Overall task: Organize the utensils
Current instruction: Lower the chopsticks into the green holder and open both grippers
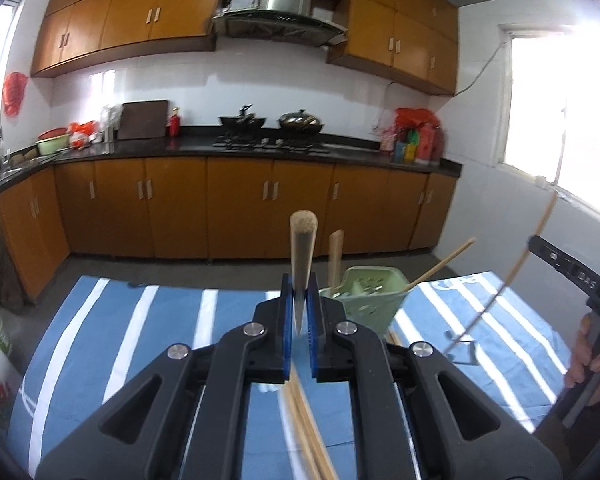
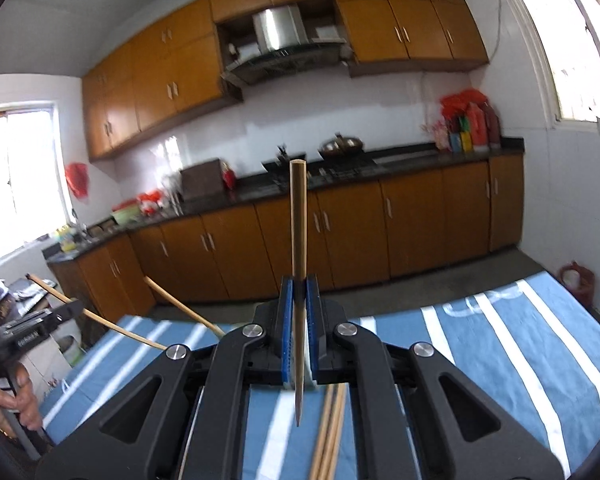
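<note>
My left gripper (image 1: 300,294) is shut on a wooden chopstick (image 1: 302,248) that stands upright between the blue pads, above the blue striped cloth (image 1: 160,320). A green utensil basket (image 1: 366,300) sits just right of it with chopsticks (image 1: 440,266) leaning in it. My right gripper (image 2: 300,300) is shut on another chopstick (image 2: 298,220), held upright. It also shows at the right of the left wrist view (image 1: 572,276), its chopstick (image 1: 512,272) slanting. Loose chopsticks lie on the cloth below both grippers (image 1: 304,432) (image 2: 330,428).
The table is covered by the blue cloth with white stripes (image 2: 500,352). A metal utensil (image 1: 460,346) lies on the cloth to the right. Behind are orange kitchen cabinets (image 1: 240,208), a dark counter with woks (image 1: 300,122) and a window (image 1: 560,120).
</note>
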Action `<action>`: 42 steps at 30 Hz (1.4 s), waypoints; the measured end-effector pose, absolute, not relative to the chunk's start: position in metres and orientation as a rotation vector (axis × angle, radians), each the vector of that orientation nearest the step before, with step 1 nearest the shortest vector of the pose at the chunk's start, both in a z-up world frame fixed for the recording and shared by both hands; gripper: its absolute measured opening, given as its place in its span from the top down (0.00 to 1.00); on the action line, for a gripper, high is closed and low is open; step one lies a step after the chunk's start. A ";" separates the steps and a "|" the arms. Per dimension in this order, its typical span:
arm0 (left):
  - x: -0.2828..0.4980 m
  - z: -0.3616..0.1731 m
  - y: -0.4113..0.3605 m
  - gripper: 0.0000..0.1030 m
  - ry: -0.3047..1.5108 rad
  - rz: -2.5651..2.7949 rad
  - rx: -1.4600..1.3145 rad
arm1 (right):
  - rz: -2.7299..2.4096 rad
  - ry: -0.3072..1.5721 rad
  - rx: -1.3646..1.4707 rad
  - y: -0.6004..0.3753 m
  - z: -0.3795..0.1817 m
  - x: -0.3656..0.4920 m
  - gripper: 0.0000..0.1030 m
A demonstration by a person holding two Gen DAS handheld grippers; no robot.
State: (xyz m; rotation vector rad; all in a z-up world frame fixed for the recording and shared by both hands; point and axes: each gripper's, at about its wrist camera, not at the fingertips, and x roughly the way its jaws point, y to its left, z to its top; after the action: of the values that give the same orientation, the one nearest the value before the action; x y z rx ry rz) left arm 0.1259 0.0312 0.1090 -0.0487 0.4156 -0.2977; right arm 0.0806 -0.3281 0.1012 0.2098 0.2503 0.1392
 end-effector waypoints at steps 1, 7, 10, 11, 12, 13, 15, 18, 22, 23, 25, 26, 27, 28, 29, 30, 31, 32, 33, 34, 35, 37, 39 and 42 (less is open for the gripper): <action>0.125 0.113 0.028 0.93 0.411 -0.311 -0.049 | 0.144 0.236 0.208 -0.326 0.105 0.080 0.93; 0.123 0.142 0.006 0.93 0.350 -0.362 -0.046 | 0.149 0.149 0.202 -0.315 0.123 0.089 0.93; 0.128 0.154 -0.002 0.93 0.318 -0.372 -0.055 | 0.142 0.120 0.211 -0.312 0.128 0.096 0.93; 0.130 0.159 -0.007 0.93 0.302 -0.372 -0.059 | 0.139 0.112 0.213 -0.312 0.130 0.098 0.93; 0.133 0.162 -0.009 0.93 0.291 -0.368 -0.064 | 0.133 0.099 0.218 -0.312 0.132 0.102 0.93; 0.137 0.164 -0.011 0.93 0.282 -0.365 -0.069 | 0.130 0.091 0.222 -0.311 0.133 0.104 0.93; 0.145 0.169 -0.016 0.93 0.252 -0.349 -0.080 | 0.124 0.071 0.231 -0.310 0.135 0.109 0.93; 0.160 0.168 -0.023 0.93 0.222 -0.318 -0.103 | 0.102 0.046 0.226 -0.307 0.134 0.119 0.93; 0.183 0.150 -0.030 0.93 0.243 -0.313 -0.135 | 0.083 0.060 0.221 -0.301 0.117 0.137 0.93; 0.186 0.145 -0.031 0.93 0.246 -0.311 -0.133 | 0.082 0.066 0.221 -0.299 0.113 0.140 0.93; 0.193 0.134 -0.034 0.93 0.258 -0.309 -0.130 | 0.083 0.082 0.219 -0.296 0.104 0.147 0.93; 0.198 0.127 -0.036 0.93 0.270 -0.307 -0.126 | 0.083 0.091 0.215 -0.294 0.099 0.151 0.93; 0.202 0.121 -0.038 0.93 0.280 -0.303 -0.123 | 0.082 0.101 0.210 -0.292 0.095 0.154 0.93; 0.204 0.117 -0.038 0.93 0.288 -0.300 -0.121 | 0.082 0.110 0.205 -0.291 0.092 0.157 0.93; 0.207 0.112 -0.040 0.93 0.298 -0.299 -0.118 | 0.082 0.117 0.202 -0.289 0.090 0.158 0.93; 0.209 0.108 -0.040 0.93 0.304 -0.299 -0.116 | 0.082 0.129 0.197 -0.288 0.085 0.161 0.93; 0.211 0.104 -0.041 0.93 0.311 -0.298 -0.114 | 0.082 0.138 0.196 -0.287 0.083 0.161 0.93; 0.214 0.100 -0.042 0.93 0.322 -0.297 -0.112 | 0.083 0.148 0.195 -0.287 0.081 0.163 0.93; 0.215 0.097 -0.041 0.93 0.330 -0.297 -0.112 | 0.084 0.162 0.196 -0.287 0.077 0.164 0.93; 0.217 0.094 -0.040 0.93 0.340 -0.298 -0.112 | 0.085 0.171 0.197 -0.286 0.076 0.166 0.93; 0.219 0.090 -0.040 0.93 0.351 -0.298 -0.113 | 0.087 0.183 0.199 -0.287 0.074 0.168 0.93; 0.219 0.088 -0.038 0.92 0.350 -0.294 -0.113 | 0.091 0.205 0.206 -0.288 0.070 0.169 0.92; 0.219 0.087 -0.036 0.92 0.355 -0.297 -0.114 | 0.089 0.221 0.208 -0.289 0.069 0.170 0.92; 0.217 0.087 -0.033 0.92 0.355 -0.296 -0.124 | 0.087 0.230 0.213 -0.291 0.069 0.169 0.92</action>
State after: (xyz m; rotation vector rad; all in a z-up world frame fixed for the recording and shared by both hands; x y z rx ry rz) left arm 0.2172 -0.0330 0.0873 -0.1240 0.3549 -0.2960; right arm 0.1690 -0.2910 0.0694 0.2131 0.2297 0.0868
